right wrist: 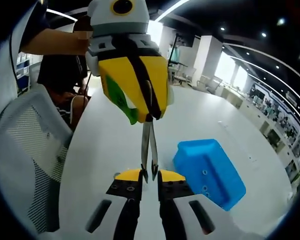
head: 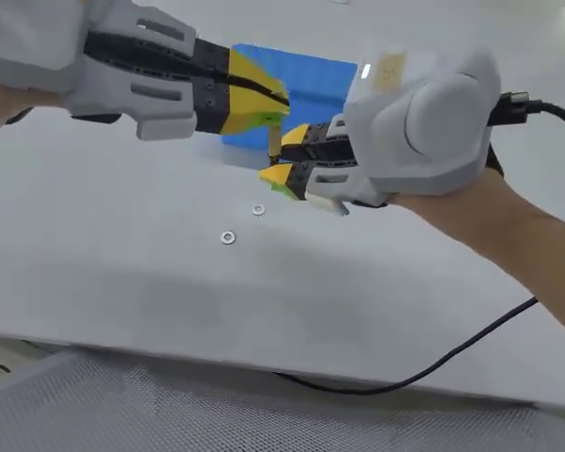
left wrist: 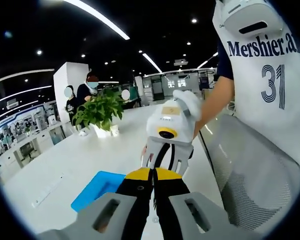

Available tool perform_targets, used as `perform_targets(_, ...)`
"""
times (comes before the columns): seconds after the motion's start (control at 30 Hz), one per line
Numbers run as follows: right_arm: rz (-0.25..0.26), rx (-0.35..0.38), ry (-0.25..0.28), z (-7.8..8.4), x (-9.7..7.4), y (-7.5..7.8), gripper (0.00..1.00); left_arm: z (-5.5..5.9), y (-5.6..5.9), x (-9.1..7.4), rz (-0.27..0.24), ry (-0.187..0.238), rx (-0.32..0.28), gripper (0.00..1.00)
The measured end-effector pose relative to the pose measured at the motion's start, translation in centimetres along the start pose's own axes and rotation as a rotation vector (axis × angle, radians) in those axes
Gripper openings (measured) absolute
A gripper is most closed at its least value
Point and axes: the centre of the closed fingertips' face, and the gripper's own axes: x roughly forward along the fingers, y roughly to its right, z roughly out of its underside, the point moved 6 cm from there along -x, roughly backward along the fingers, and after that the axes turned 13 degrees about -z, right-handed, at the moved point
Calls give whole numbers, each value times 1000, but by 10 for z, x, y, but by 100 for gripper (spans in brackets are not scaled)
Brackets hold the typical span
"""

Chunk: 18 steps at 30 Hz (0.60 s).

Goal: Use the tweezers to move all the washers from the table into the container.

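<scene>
Regrip | thin metal tweezers [right wrist: 148,145] slightly spread, empty, clamped by left gripper [right wrist: 146,114]; tips between right gripper [right wrist: 150,176] jaws, contact unclear | small silver ring washers [head: 228,237] lie on white table [head: 122,282] near blue plastic container [head: 301,80] | seat arms squarely before descending.

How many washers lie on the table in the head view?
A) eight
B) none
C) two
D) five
C: one washer and a second washer lie apart on the white table, on the person's side of the blue container.
</scene>
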Motion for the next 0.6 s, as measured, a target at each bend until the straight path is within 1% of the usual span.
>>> perform_targets(0.07,-8,17,-1,5,4,-2,13,7,2,-1,-5,-5,-19,4)
perform_targets(0.13,-18,19,-12,10,8,-6,12,13,4,-1,-4,-14,-35,4)
perform_targets(0.3,-30,33,-25,20,15,-12,12,25,11,0,2,-34,-53,4)
perform_targets(0.37,-30,41,-29,26,20,-12,12,29,12,0,0,-38,-59,4)
perform_targets(0.43,-31,44,-29,27,22,-11,12,32,12,0,-3,-42,-62,4)
perform_targets(0.5,-20,49,-40,30,24,-8,12,35,10,1,-12,-53,-54,4)
perform_targets(0.6,-16,62,-40,32,26,-3,12,39,7,2,-18,-61,-54,4)
